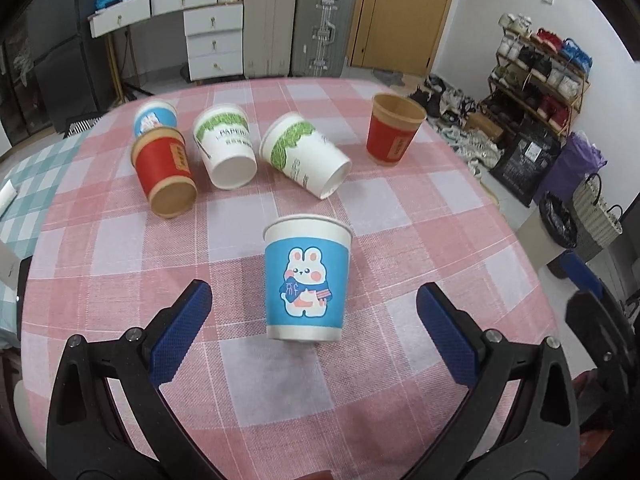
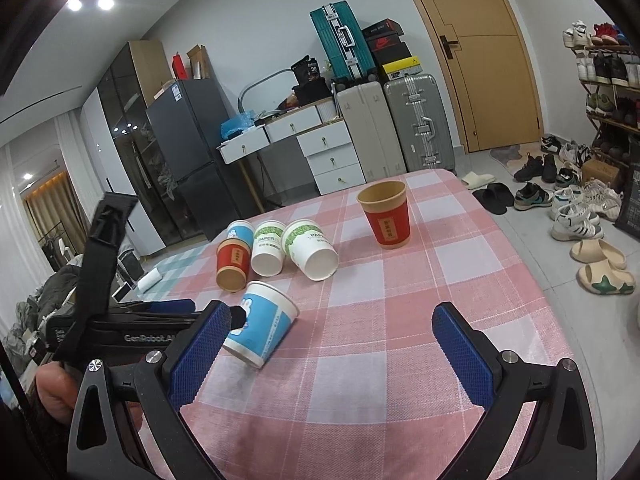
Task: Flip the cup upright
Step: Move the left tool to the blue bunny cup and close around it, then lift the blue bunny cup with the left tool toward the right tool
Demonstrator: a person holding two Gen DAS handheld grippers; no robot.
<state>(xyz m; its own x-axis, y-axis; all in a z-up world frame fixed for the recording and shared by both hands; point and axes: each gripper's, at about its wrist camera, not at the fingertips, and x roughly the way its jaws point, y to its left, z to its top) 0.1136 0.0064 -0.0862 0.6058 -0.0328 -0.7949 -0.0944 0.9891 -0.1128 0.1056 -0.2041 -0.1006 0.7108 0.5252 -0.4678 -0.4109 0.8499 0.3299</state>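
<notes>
A blue rabbit-print paper cup (image 1: 306, 282) stands upright on the pink checked tablecloth (image 1: 420, 216), just ahead of my open left gripper (image 1: 314, 320) and between its finger lines, not touched. In the right wrist view the same cup (image 2: 262, 322) sits left of my open, empty right gripper (image 2: 332, 340), with the left gripper's body (image 2: 132, 320) beside it. Further back lie a red cup (image 1: 166, 172), two white-green cups (image 1: 228, 146) (image 1: 306, 154) and another blue cup (image 1: 155, 117) on their sides. A red cup (image 1: 394, 128) stands upright at the back right.
The table's right edge (image 1: 520, 232) drops to a floor with shoes and a shoe rack (image 1: 536, 76). Suitcases (image 1: 296, 24), white drawers and a door stand behind the table. A green checked cloth (image 1: 24, 184) lies at the left.
</notes>
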